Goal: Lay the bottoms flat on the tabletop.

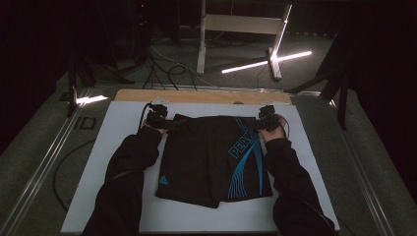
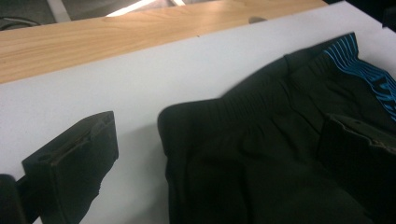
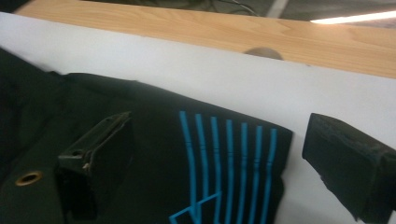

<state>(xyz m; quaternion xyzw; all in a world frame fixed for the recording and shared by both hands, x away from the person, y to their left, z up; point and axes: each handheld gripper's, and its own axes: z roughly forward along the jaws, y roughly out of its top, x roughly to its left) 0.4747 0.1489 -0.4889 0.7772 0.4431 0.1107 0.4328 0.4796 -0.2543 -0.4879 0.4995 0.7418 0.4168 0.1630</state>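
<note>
Black shorts with blue stripes and lettering lie flat on a white board, waistband towards the far side. My left gripper is at the waistband's far left corner. In the left gripper view my left gripper is open: one jaw is over the bare board, the other over the shorts, and the corner lies loose between them. My right gripper is at the far right corner. My right gripper is open too, straddling the blue-striped corner of the shorts.
The board rests on a wooden tabletop whose bare strip runs along the far edge. Beyond it are table legs, cables and bright light bars on the floor. Dark sleeves reach in from the bottom.
</note>
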